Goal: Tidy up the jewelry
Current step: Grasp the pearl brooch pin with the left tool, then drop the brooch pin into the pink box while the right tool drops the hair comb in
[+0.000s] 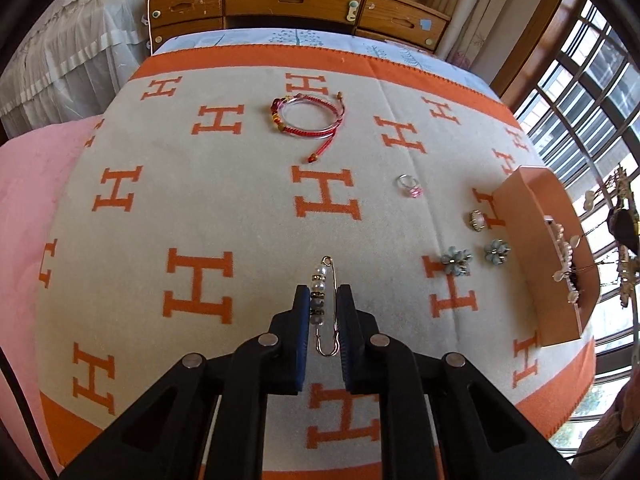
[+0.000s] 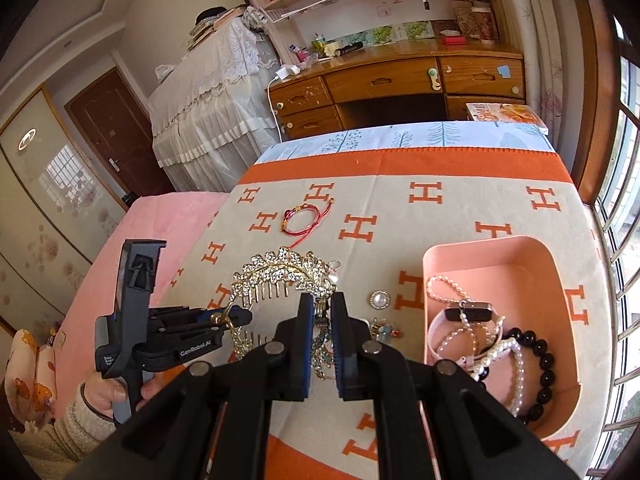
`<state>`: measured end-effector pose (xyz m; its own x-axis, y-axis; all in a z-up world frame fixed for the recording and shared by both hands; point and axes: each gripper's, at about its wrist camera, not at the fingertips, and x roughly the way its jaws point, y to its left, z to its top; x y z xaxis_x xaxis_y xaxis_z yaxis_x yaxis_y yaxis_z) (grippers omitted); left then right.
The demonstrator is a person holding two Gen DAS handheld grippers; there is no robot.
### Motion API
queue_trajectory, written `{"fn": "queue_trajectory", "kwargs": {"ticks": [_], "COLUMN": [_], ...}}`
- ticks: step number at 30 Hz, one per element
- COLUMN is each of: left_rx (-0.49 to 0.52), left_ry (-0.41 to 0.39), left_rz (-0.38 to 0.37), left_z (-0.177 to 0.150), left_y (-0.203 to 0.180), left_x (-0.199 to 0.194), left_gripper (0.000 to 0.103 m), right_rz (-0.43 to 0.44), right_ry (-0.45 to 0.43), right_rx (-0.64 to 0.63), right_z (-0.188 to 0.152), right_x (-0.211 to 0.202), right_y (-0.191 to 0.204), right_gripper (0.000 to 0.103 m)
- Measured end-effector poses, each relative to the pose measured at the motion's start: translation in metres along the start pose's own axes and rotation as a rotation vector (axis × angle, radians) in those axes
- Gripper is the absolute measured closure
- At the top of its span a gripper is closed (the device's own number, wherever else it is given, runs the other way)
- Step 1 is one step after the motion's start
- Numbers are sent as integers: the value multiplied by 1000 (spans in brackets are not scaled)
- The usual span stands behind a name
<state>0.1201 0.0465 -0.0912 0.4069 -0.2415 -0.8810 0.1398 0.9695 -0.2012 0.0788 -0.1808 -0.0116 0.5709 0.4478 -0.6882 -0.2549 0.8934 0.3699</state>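
Gripping two pieces at once, I see a separate failure path for each.

Left tongs (image 1: 324, 290): clenched on the beaded pin (image 1: 320, 308), which lies on the blanket (image 1: 240, 200) well to the left of the pink box (image 1: 520, 216). The pads bear on a thin wire on one side and on round beads on the other. I judge this hold to be poor. The pin may pivot or slip out on the lift, and the pad tips may pinch the blanket and drag it. A dragged blanket would shift the flower earrings (image 1: 456, 260) and the two rings (image 1: 477, 219) lying just left of the box.

Right tongs (image 2: 322, 300): clenched on one end of the rhinestone hair comb (image 2: 280, 270), which hangs to the left of the box, with most of its length unsupported. The comb may swing or rotate in the pads during travel.

Box contents: pearl strands (image 2: 444, 280) and a black bead bracelet (image 2: 540, 360) already fill the near part. The comb's teeth may snag a strand on entry and pull it over the rim.

Clearance: in the right wrist view the left tongs sit just beside the comb's free end. Moving either hand toward the box first may hook the comb on the other tool.
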Motion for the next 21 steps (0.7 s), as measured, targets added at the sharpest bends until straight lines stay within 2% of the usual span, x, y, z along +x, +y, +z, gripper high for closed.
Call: {"fn": "queue_trajectory", "kwargs": {"ticks": [7, 11, 15, 21], "left_rx": [63, 124, 190, 283], "left_ry": [-96, -125, -130, -78], "left_rz": [-168, -220, -261, -305], "left_z": [16, 30, 43, 53], "left_y": [-36, -70, -109, -177], "left_x": [-48, -62, -62, -37], "left_gripper": [92, 92, 92, 92], "right_rz": [-53, -97, -126, -126], "right_ry": [-93, -143, -185, -252], "right_rx": [144, 244, 348, 461], "right_z": [-12, -19, -26, -33], "right_x": [-36, -54, -66, -78], "right_y": [-50, -82, -111, -139], "right_gripper": [95, 95, 95, 95]}}
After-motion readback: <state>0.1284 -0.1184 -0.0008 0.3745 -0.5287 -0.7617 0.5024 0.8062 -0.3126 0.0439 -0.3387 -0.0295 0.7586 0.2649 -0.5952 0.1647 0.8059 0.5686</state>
